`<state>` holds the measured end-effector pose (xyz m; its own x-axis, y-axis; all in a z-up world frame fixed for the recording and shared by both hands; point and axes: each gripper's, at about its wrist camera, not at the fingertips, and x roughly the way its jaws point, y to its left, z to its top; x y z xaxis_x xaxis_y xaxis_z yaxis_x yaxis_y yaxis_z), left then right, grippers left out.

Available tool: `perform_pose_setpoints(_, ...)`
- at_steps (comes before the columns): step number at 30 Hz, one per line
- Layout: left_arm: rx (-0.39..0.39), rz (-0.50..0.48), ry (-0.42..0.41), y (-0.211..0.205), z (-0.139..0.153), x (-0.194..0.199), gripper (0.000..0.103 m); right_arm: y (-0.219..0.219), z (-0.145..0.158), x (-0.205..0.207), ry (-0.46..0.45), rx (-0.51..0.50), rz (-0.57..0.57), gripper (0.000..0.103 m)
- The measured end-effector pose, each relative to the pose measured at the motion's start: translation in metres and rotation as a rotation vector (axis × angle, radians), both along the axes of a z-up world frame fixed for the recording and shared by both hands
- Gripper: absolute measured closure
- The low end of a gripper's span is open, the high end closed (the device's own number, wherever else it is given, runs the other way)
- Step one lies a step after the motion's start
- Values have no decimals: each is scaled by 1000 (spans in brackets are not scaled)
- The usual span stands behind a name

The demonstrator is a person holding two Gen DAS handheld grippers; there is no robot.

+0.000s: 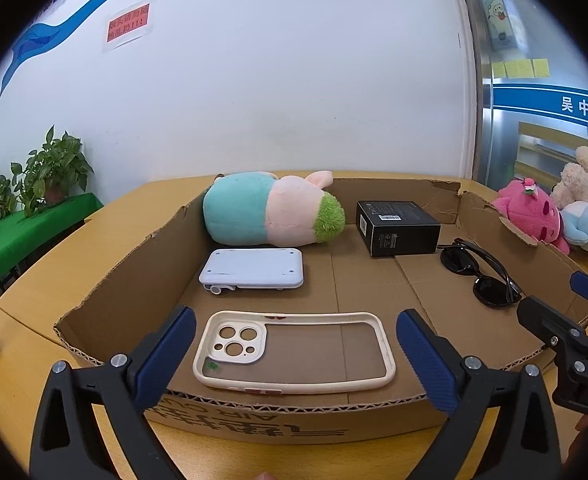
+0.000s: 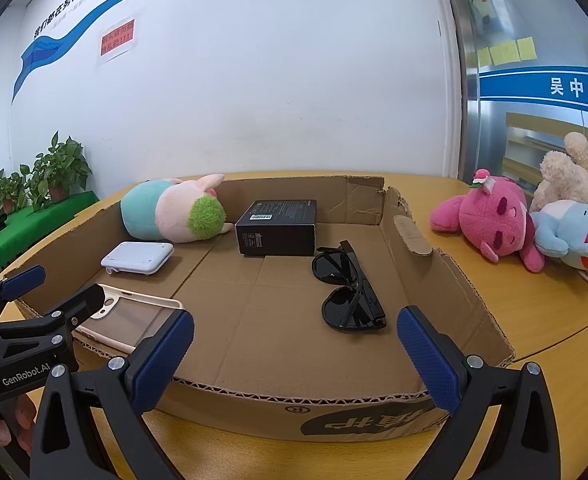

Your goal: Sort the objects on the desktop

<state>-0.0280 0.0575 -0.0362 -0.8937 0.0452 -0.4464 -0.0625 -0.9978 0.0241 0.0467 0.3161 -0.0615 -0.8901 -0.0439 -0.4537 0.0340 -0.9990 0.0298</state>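
- Nearest the left wrist camera, the left tongs (image 1: 295,354) are held wide apart with nothing between them, hovering over the near wall of the cardboard tray (image 1: 254,420).
- Just beyond those tongs, a cream phone case (image 1: 294,350) is seen lying flat on the tray floor, camera cut-outs to the left.
- The right tongs (image 2: 295,354) are likewise spread wide and empty, poised at the tray's near edge.
- Black sunglasses (image 2: 347,294) are found just past the right tongs, folded, on the tray floor.
- A white device (image 1: 254,269), a black box (image 1: 397,227) and a teal-and-pink plush (image 1: 272,210) are placed further back in the tray.
- Three more plush toys (image 2: 533,228) are piled on the bench (image 2: 553,320), outside the tray to its right.
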Motion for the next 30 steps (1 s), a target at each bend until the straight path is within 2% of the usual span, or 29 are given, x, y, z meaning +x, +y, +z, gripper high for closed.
perform_pose_setpoints(30,0,2,-1,0,1,1,2,-1,0,1,-2,5,-20,0)
